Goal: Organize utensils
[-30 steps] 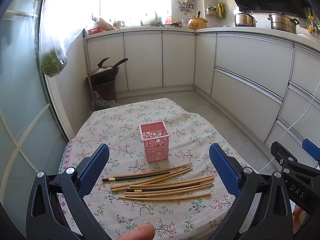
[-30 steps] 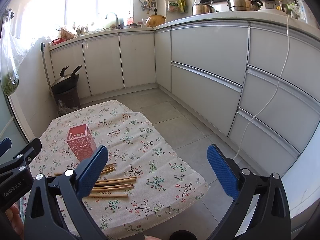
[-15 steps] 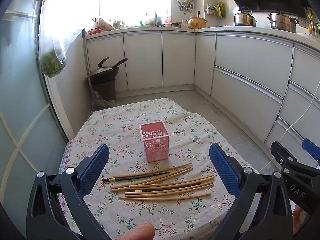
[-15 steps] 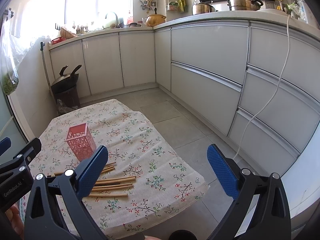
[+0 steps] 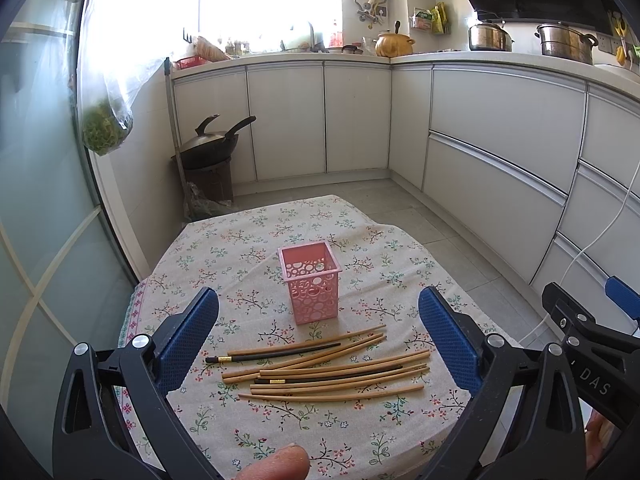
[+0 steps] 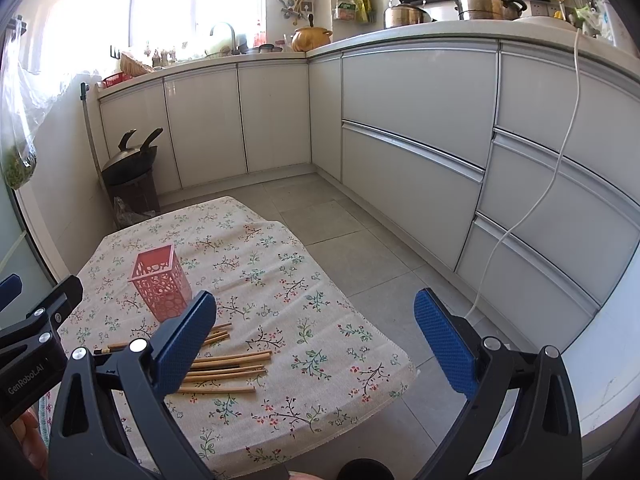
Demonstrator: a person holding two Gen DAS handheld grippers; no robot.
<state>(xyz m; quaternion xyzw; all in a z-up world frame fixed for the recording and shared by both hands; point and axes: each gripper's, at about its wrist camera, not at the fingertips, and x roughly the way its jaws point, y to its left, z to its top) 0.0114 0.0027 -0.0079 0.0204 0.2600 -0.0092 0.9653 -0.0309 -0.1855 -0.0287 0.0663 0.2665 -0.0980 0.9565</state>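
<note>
Left gripper (image 5: 319,340) and right gripper (image 6: 316,340): both spread wide, empty (nothing touched). Chopsticks (image 5: 328,368) lie loosely overlapped, just before the upright pink holder (image 5: 311,282). Risk: a pinch catches several sticks, or knocks the light holder over.

chopsticks (image 5: 328,368) lie on the table (image 5: 240,420), just before the upright basket (image 5: 312,280).

Strong daylight comes from the window (image 5: 272,0) (it is fully overexposed), and beside it the cabinets (image 5: 288,120) look washed. Both views are sharp, with bent, dark edges.
</note>
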